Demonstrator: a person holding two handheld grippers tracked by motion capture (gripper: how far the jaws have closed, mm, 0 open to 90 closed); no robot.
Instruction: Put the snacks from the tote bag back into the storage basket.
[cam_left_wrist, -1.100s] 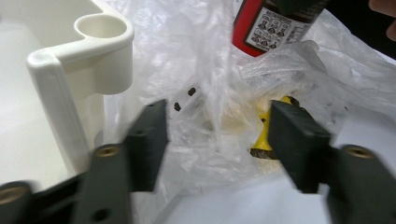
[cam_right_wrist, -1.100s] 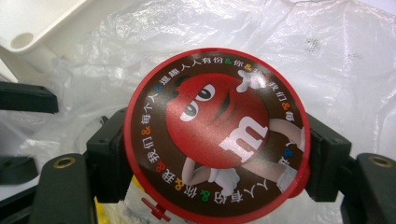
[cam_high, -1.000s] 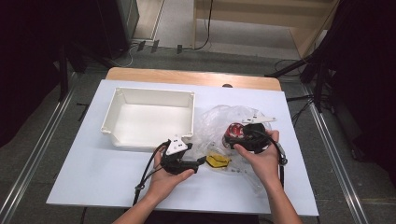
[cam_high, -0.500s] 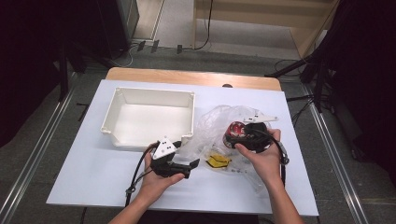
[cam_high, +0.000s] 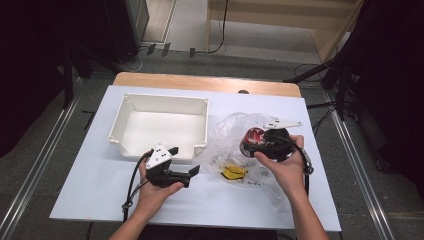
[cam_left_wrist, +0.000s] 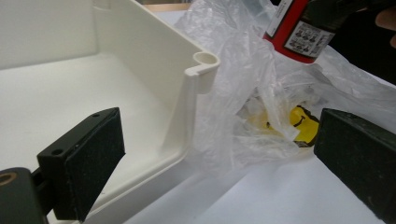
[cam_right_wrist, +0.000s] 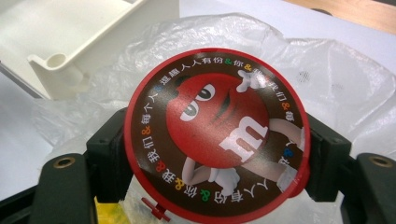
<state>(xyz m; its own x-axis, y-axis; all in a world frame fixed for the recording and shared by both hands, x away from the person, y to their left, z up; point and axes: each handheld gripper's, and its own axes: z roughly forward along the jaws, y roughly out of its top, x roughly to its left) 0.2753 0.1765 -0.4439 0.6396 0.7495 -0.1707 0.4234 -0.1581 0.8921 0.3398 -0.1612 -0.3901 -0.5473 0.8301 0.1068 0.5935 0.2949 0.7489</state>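
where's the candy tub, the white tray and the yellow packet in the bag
candy tub (cam_right_wrist: 217, 126), right gripper view, on the middle of its round red lid
white tray (cam_high: 159, 102), high view, on its far rim
yellow packet (cam_high: 234, 172), high view, on its top face inside the clear bag

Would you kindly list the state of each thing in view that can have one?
left tool: jaws wide apart after just opening, nothing between them.
right tool: shut on the candy tub.
candy tub: lid on, lifted over the bag.
plastic bag: crumpled, lying on the table.
yellow packet: lying inside the bag.
white tray: upright, empty.
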